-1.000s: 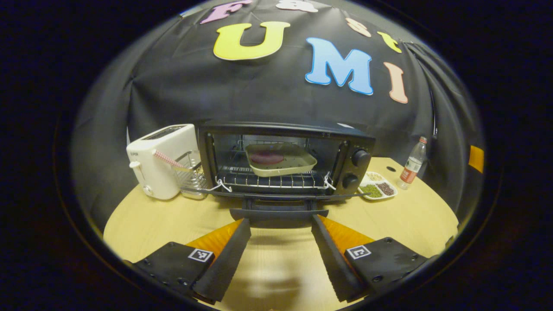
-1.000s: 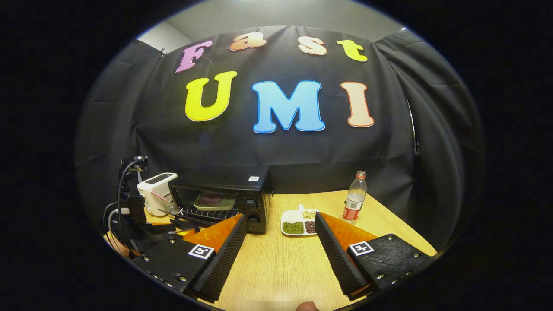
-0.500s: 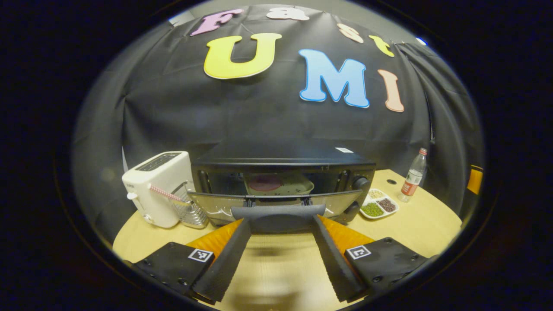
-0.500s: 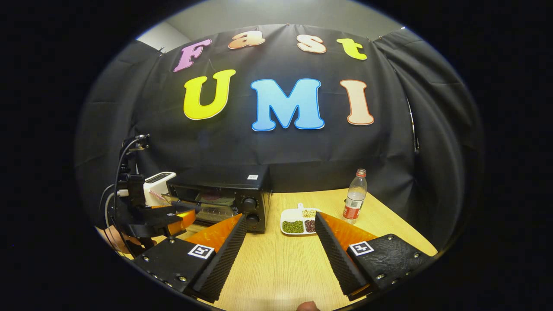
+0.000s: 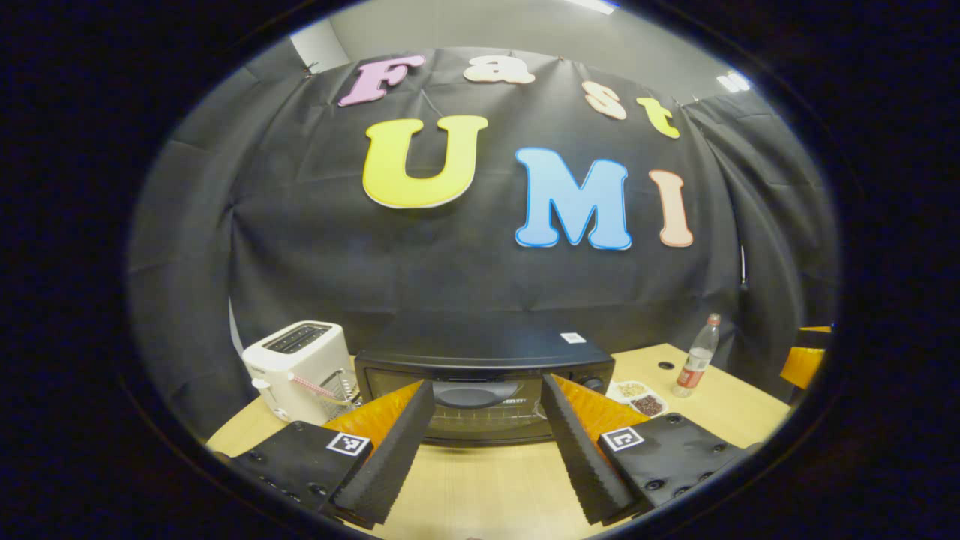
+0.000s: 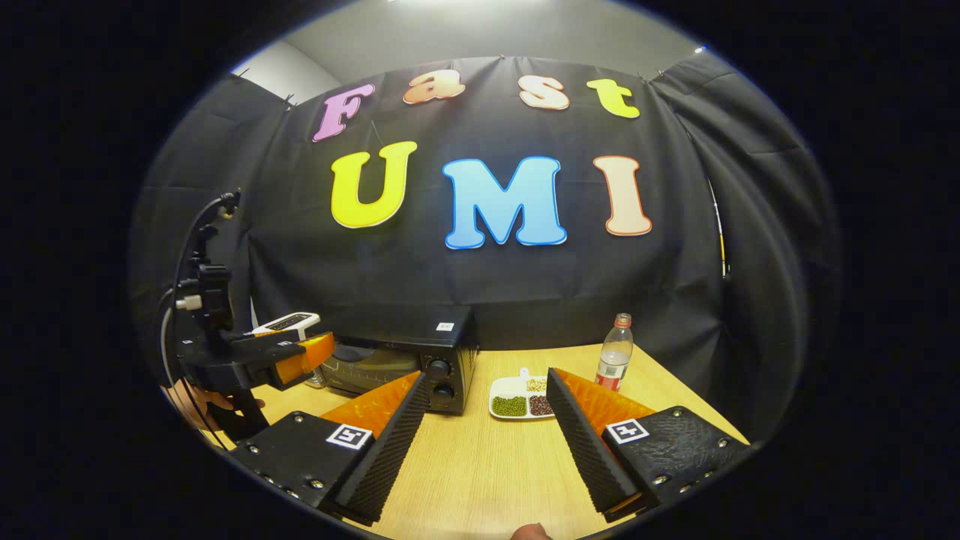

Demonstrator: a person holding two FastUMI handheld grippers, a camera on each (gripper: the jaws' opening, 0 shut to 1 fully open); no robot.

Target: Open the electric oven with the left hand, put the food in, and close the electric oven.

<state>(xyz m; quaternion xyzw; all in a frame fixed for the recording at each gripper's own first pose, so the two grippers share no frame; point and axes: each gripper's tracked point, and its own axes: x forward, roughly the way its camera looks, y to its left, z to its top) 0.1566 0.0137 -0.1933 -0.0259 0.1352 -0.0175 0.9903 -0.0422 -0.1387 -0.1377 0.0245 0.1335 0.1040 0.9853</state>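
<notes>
Fingers (image 5: 390,442) flank (apart from) oven (image 5: 484,390).

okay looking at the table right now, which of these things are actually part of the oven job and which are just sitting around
Part of the job:
- electric oven, door shut, food tray dimly seen through the glass
- left gripper, open, facing the oven door
- right gripper, open, holding nothing

Just lying about:
- white toaster, left of the oven
- divided dish of beans
- plastic bottle
- wire rack beside the toaster
</notes>
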